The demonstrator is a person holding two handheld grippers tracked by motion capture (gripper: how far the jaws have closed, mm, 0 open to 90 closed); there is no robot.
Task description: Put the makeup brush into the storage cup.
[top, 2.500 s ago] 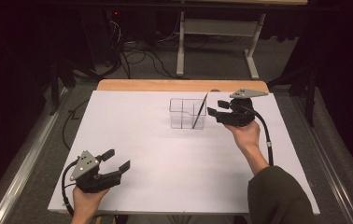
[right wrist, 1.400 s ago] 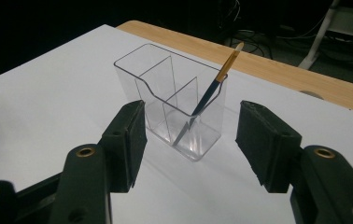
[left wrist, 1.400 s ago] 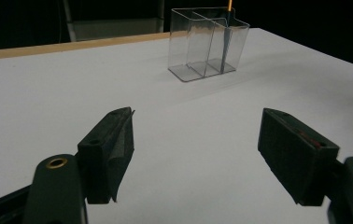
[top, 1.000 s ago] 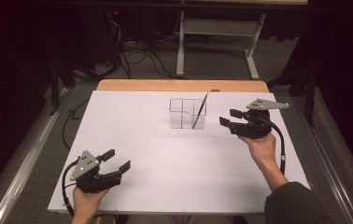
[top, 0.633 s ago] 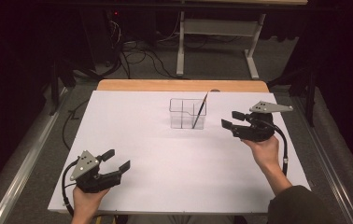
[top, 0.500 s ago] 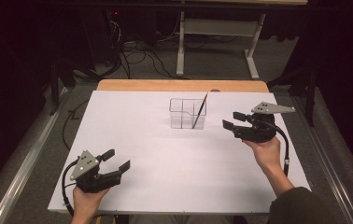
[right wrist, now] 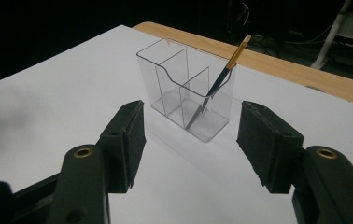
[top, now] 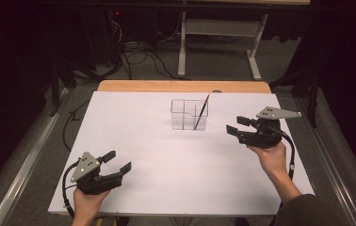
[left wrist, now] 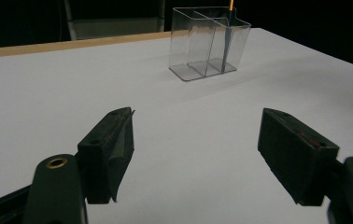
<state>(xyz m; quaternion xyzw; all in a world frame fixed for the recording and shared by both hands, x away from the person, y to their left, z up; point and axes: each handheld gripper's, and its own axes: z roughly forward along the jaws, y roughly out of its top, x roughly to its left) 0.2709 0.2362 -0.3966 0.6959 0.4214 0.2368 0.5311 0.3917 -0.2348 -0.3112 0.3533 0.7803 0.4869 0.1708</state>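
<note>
Compared with the earliest picture, I am seeing my right tool (top: 238, 126) sitting well clear of the clear holder (top: 189, 114), off to its right, where before it was hanging right against the holder's right side; over the last second it has barely shifted. My left tool (top: 118, 161) is resting at the near left of the table (top: 166, 155) exactly where it was, and the holder and the brush (top: 201, 112) are standing unchanged. I am finding no brand, label or writing that I can read on anything. Counting: I am looking at one holder with three compartments, one brush, and two tools. The brush is leaning tilted in the holder's right-hand compartment as the high view has it, its orange end (right wrist: 239, 50) poking above the rim. The holder is standing upright toward the far middle of the table. Both tools are gaping part open and gripping nothing; the right gripper view is framing the holder between its jaws, farther off.
</note>
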